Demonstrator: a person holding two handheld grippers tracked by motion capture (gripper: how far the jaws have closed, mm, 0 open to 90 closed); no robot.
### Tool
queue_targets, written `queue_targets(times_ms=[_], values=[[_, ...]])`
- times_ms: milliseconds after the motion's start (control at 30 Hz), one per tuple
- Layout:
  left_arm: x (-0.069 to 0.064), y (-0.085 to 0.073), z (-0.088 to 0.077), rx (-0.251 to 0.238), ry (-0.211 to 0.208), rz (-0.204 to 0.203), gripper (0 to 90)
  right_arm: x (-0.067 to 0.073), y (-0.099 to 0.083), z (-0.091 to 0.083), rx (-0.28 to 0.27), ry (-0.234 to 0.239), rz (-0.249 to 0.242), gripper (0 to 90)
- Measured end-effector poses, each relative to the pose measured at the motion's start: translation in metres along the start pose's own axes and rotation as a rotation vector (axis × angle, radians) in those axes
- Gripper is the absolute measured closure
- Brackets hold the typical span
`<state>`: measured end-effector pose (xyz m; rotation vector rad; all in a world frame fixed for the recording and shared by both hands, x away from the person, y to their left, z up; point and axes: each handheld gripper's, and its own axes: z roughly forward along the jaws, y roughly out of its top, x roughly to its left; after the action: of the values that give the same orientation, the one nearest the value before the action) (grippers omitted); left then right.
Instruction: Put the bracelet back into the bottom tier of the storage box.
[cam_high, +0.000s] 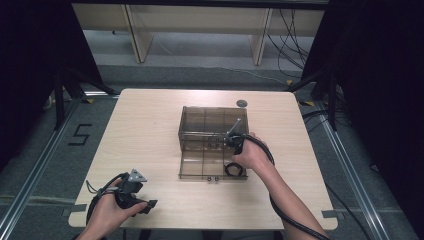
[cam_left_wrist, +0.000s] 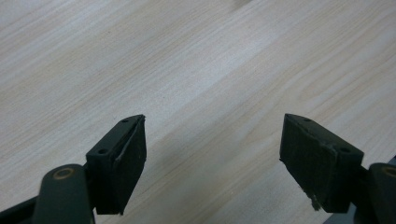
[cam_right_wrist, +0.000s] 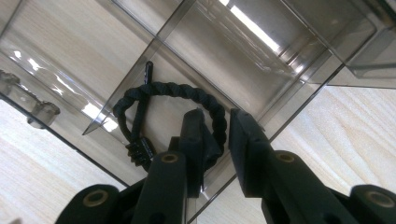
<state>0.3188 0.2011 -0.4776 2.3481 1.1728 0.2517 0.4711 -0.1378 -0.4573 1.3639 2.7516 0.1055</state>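
On the pale wooden counter (cam_high: 150, 135) stands a smoke-tinted clear plastic organiser box (cam_high: 212, 125) with its lid (cam_high: 200, 167) folded flat toward the person, and inside that lid, at its near right corner, lies a black braided bracelet (cam_right_wrist: 187, 93) (a twisted cord loop with a small clasp at one end); in the high view it shows as a dark ring (cam_high: 233, 169) just below the right hand (cam_high: 252, 156); the right tongs (cam_right_wrist: 215, 122) point down over it, their two black jaws standing a little apart with one stretch of the braid between them, and the pads do not press on the cord, so the bracelet rests on the lid's floor rather than in a grip; in the right gripper view the box's thin dividing walls cross above the loop, and the lid's edge runs diagonally past the jaw tips with bare wood beyond it; the left tongs (cam_left_wrist: 212, 154) are spread wide with nothing between them, held low over plain wood grain; in the high view the left hand (cam_high: 107, 212) keeps them at the near left edge of the counter, well apart from the box; a small dark round disc (cam_high: 242, 103) lies beyond the box near the far edge.
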Motion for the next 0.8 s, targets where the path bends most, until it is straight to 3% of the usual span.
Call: queue_targets(times_ms=[67,133,200,300,400,533,567,667,733,800], values=[[-0.001,-0.0001,0.0005,-0.011,-0.001,-0.005,22.8,0.0033,0.001,-0.0035,0.005,0.0,0.027,75.1],[-0.0012,-0.0002,0.0009,-0.014,0.0,-0.005,22.8,0.0008,0.0009,-0.0028,-0.022,0.0,-0.015,76.3],[-0.0011,-0.0003,0.0009,-0.013,-0.001,-0.005,22.8,0.0035,0.001,-0.0052,-0.005,0.008,0.006,80.0],[0.0002,0.0001,0.0002,0.0,-0.003,0.002,22.8,0.0016,0.0011,-0.0044,-0.014,-0.001,-0.011,83.3],[0.0,-0.0001,0.0004,0.0,-0.003,0.001,22.8,0.003,0.0007,-0.0042,0.025,0.019,0.028,87.5],[-0.0003,-0.0001,-0.0002,-0.002,0.001,0.003,22.8,0.0026,0.0002,-0.0033,0.025,0.016,0.033,88.8],[0.0001,0.0,0.0002,-0.002,-0.003,0.002,22.8,0.0011,-0.0007,-0.0018,0.012,0.009,0.01,89.0],[0.0,-0.0001,0.0001,0.0,-0.002,0.001,22.8,0.0033,0.0001,-0.0012,0.023,0.008,0.042,89.0],[0.0002,-0.0002,0.0002,0.0,-0.002,0.001,22.8,0.0017,-0.0001,0.0007,0.022,0.01,0.012,88.9],[0.0006,0.0,0.0002,-0.001,-0.006,0.004,22.8,0.0033,-0.0005,0.0012,0.022,0.012,0.036,88.7]])
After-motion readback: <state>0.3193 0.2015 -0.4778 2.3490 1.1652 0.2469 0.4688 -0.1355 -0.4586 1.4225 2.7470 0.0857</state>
